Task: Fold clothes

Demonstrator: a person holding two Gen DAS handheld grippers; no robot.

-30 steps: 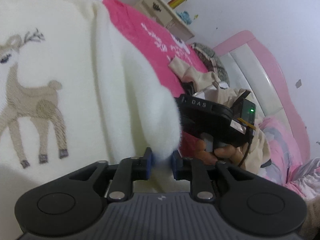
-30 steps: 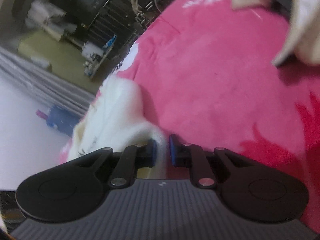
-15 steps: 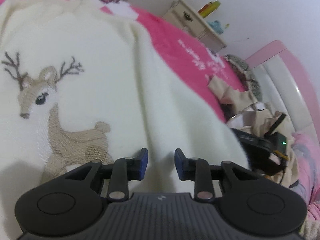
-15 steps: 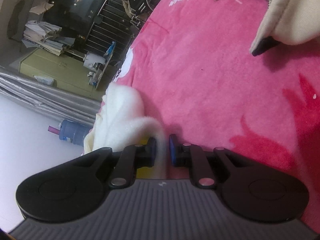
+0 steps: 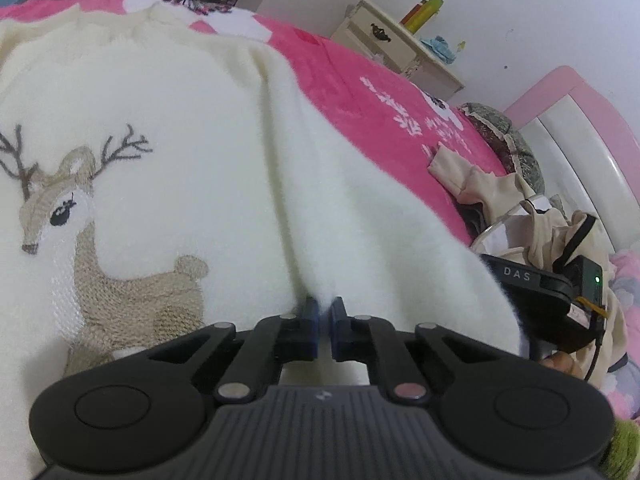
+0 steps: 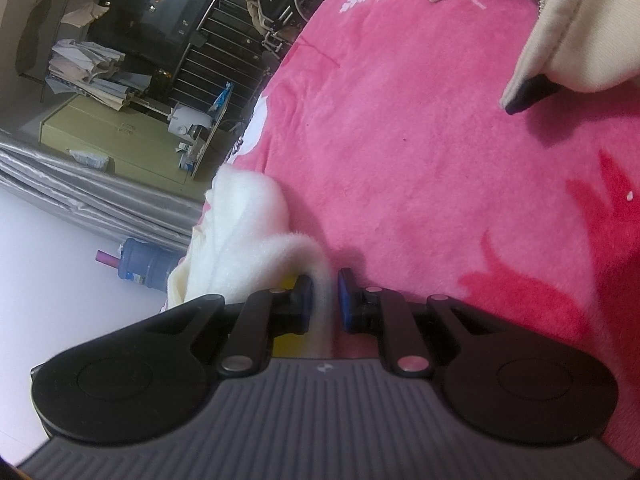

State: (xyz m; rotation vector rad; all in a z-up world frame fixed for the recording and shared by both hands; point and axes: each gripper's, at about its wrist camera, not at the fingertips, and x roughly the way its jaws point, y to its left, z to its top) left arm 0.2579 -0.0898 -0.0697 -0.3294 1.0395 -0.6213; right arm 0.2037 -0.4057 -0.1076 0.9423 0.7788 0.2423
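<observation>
**Cream deer sweater pinched at two points on a pink bed**

Left wrist view: the left gripper (image 5: 325, 322) has its blue-padded fingers (image 5: 311, 320) drawn nearly together, w/ a fold of the cream sweater (image 5: 192, 128) nipped between the tips. The sweater lies spread over the pink blanket (image 5: 360, 92) and fills most of the view. Its front faces up, showing an embroidered tan deer (image 5: 100, 240) w/ dark antlers, at left of the gripper. A crease runs from the pinch point up toward the garment's far edge. At right, partly behind the sweater's edge, the other handheld unit (image 5: 536, 292) shows a "DAS" label and a green light; a fingertip of the person is just visible below it. Beyond lie a beige garment (image 5: 480, 184), a grey-green cushion (image 5: 516, 144), a pink-and-white headboard (image 5: 580, 128) and a cream bedside cabinet (image 5: 392, 48) against the wall.

Right wrist view: the right gripper (image 6: 325, 300) is closed to a narrow gap on a thick white edge of the sweater (image 6: 248, 232), which bunches up to the left of the fingers at the blanket's (image 6: 400, 120) edge. Top right, a beige zipped garment (image 6: 580, 40) hangs over the blanket. Off the bed at left: a blue water jug (image 6: 148, 264), a low yellow-green cupboard (image 6: 120, 140) and a dark staircase (image 6: 224, 64).
</observation>
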